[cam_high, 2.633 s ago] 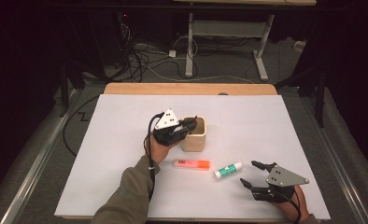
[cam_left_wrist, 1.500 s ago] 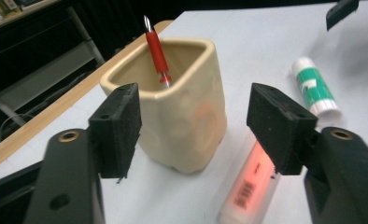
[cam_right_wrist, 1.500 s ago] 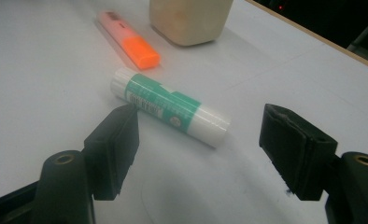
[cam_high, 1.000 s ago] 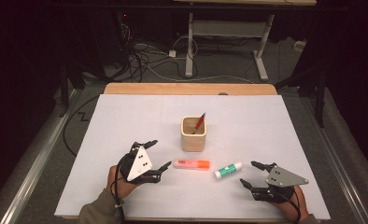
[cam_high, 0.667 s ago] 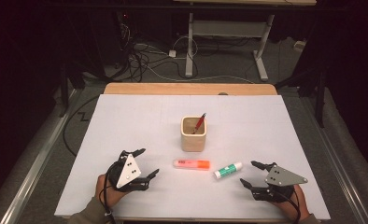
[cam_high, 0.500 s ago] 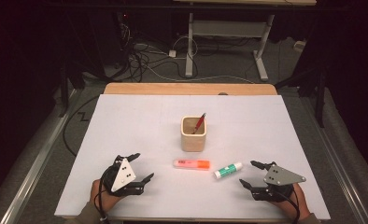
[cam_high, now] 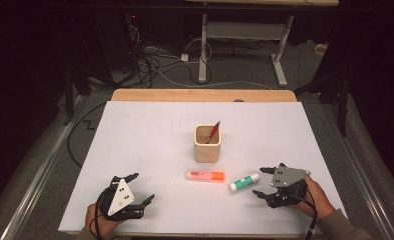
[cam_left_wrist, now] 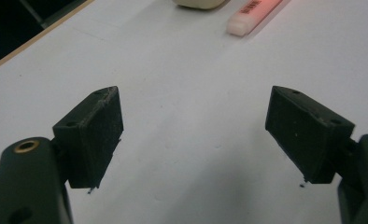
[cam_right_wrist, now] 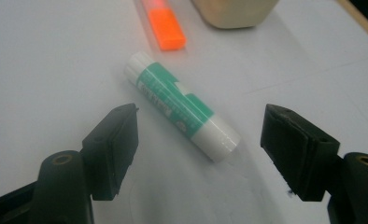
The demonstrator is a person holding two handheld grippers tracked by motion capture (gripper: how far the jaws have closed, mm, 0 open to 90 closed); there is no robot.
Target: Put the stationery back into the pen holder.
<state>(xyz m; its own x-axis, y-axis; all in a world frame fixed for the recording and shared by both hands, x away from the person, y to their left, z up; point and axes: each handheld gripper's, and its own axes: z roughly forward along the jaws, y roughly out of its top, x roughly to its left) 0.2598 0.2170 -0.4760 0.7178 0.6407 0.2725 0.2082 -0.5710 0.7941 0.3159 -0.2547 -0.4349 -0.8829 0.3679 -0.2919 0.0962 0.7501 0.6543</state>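
The glue stick (cam_right_wrist: 182, 106) lies on its side on the white table (cam_high: 135, 135), just in front of the right hand-held gripper (cam_right_wrist: 198, 154), whose jaws stand wide with the tube's near end between their lines but untouched. It looks light and stiff, a smooth plastic cylinder that would likely roll or slip if pinched near an end; the best hold is probably across the green-labelled middle, with the pads square to its length. The right gripper view gives the tube's slant and its white cap end, with the orange highlighter (cam_right_wrist: 166, 25) beyond it. The high view places the stick (cam_high: 244, 181) between that highlighter (cam_high: 205, 176) and the right hand-held gripper (cam_high: 261, 181), near the wooden cup (cam_high: 207, 144) holding a red pen (cam_high: 214, 132). It also shows the left hand-held gripper (cam_high: 141, 188) well apart at the table's near edge; the left gripper view confirms its jaws are wide and empty.
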